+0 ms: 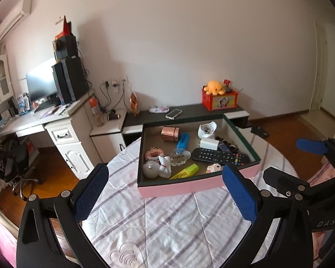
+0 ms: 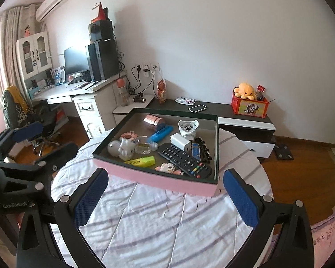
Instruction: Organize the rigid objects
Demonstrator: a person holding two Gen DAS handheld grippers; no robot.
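Both grippers [image 1: 165,192] [image 2: 165,196] hover spread wide before the pink tray [image 2: 158,179] of clutter

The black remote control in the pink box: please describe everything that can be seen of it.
The remote control is a long, slim, black bar, plastic by its look. It lies flat, face up, on the floor of the pink box, at an angle, near the front right corner. Rows of small pale keys cover it; a few coloured keys sit at its near end. The white charger block seems to touch its far end, and a small pink-and-white toy lies against its side. No gripper touches it.
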